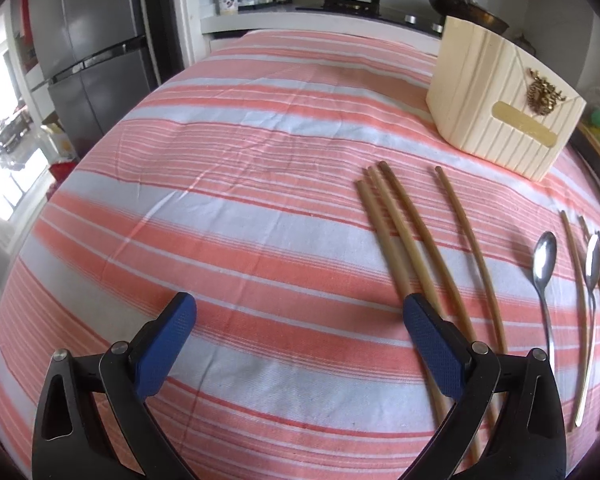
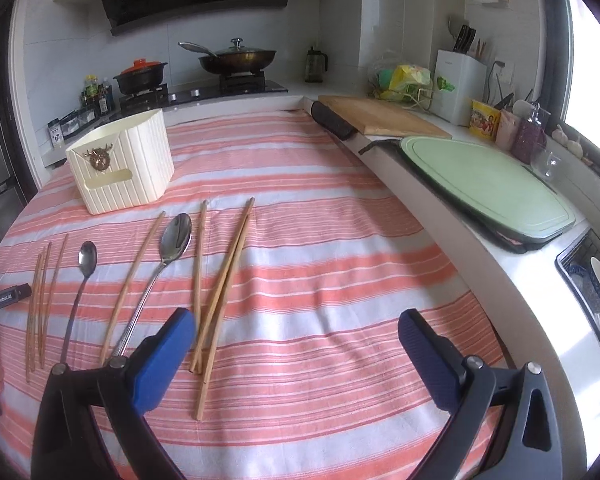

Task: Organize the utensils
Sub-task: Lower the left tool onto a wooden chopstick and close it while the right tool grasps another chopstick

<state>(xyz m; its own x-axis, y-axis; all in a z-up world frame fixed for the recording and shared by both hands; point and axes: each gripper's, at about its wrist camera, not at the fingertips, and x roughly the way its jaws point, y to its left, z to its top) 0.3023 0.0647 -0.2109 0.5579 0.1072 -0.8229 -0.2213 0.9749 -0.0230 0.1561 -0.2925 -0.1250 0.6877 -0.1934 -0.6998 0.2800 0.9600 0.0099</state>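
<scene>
Several wooden chopsticks (image 2: 224, 276) and two metal spoons, a large spoon (image 2: 172, 244) and a small spoon (image 2: 85, 264), lie loose on the striped cloth in front of a cream ribbed holder box (image 2: 124, 164). In the left wrist view the box (image 1: 500, 100) stands at the upper right, with chopsticks (image 1: 404, 232) and a spoon (image 1: 544, 264) below it. My left gripper (image 1: 300, 312) is open and empty, its right finger over the chopsticks. My right gripper (image 2: 296, 328) is open and empty, right of the utensils.
The table has a pink and white striped cloth (image 2: 320, 240). A counter at the right holds a green cutting board (image 2: 484, 184) and a wooden board (image 2: 380, 120). A stove with a wok (image 2: 236, 58) and a pot (image 2: 140, 76) stands behind. A fridge (image 1: 96, 52) stands at the left.
</scene>
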